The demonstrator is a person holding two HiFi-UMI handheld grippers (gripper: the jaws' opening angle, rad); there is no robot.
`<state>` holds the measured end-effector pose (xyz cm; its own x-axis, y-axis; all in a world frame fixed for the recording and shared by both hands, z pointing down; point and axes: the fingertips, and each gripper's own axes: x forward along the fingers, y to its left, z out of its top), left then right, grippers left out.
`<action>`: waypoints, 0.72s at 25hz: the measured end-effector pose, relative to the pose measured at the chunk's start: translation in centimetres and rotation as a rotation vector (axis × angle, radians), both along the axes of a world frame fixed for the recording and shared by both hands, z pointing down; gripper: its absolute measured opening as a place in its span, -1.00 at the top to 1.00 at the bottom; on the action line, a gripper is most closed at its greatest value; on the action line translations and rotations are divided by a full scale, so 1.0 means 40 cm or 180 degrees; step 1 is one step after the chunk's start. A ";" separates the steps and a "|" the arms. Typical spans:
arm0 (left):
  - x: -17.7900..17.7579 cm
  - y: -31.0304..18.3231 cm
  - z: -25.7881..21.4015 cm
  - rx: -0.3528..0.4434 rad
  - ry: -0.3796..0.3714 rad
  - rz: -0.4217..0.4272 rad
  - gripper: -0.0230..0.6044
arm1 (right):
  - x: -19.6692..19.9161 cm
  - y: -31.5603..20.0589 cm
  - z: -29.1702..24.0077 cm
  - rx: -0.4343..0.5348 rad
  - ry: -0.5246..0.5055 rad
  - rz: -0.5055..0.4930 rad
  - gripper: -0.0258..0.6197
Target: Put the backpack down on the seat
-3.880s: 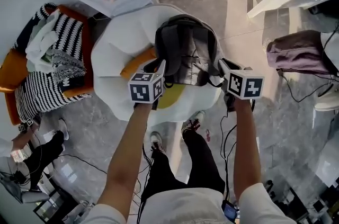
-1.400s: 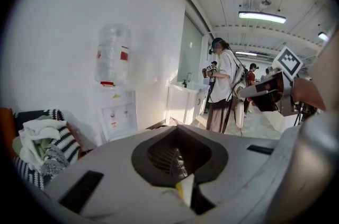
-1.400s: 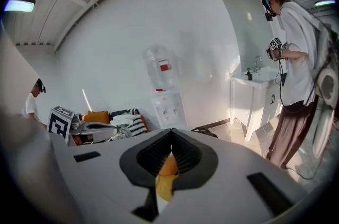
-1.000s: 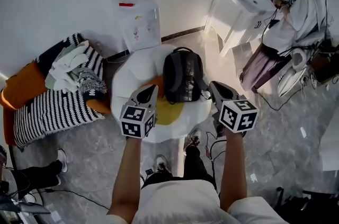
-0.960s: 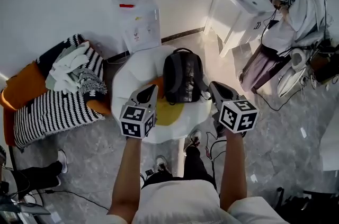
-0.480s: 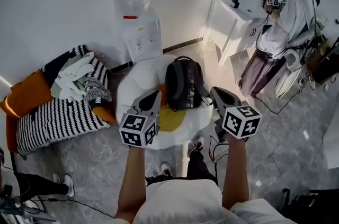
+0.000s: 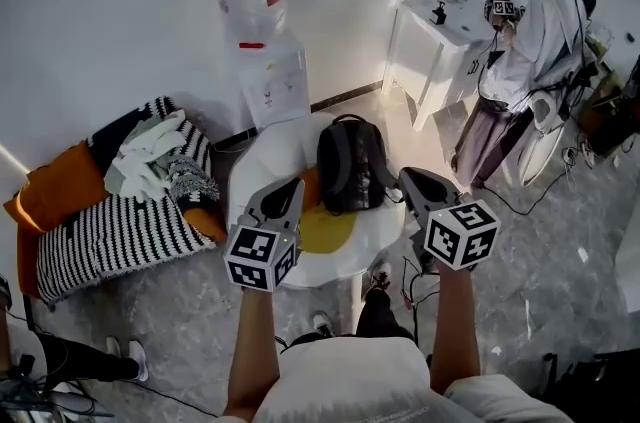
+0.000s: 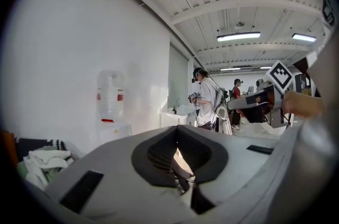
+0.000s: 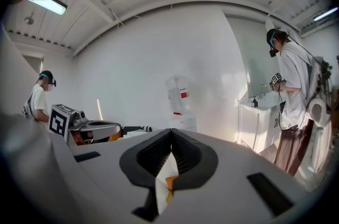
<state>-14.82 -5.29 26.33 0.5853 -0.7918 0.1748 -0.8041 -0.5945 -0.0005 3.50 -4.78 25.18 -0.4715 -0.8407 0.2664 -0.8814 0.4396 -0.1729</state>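
Observation:
The dark grey backpack [image 7: 350, 166] lies on the white round seat [image 7: 262, 173], partly over a yellow cushion [image 7: 325, 229]. Neither gripper touches it. My left gripper [image 7: 286, 195] hangs in front of the seat's left half, jaws shut and empty; its own view shows the pads meeting at the left gripper's tip [image 8: 177, 127]. My right gripper [image 7: 414, 185] is off the backpack's right side, apart from it. In its own view the right gripper [image 9: 170, 131] has its pads together with nothing held. The backpack appears in neither gripper view.
A water dispenser [image 7: 262, 41] stands against the wall behind the seat. Striped and orange cushions with clothes [image 7: 110, 221] lie at the left. A white table [image 7: 440, 21] and a standing person [image 7: 540, 21] are at the right. Cables [image 7: 410, 281] trail on the floor.
Both grippers have risen and drawn back from the backpack, which stays on the seat. The head view has lifted, showing more of the wall and room.

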 end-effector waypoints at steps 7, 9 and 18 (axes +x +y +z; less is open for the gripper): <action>0.009 0.067 -0.043 0.0225 -0.0273 0.0162 0.95 | -0.006 0.077 -0.077 0.0234 -0.0033 -0.0051 0.91; 0.009 0.085 -0.061 0.0291 -0.0267 0.0181 0.95 | -0.006 0.095 -0.102 0.0323 0.0007 -0.0057 0.91; 0.035 0.123 -0.182 0.0656 -0.0357 0.0249 0.96 | -0.020 0.154 -0.214 0.0746 0.0287 -0.0189 0.91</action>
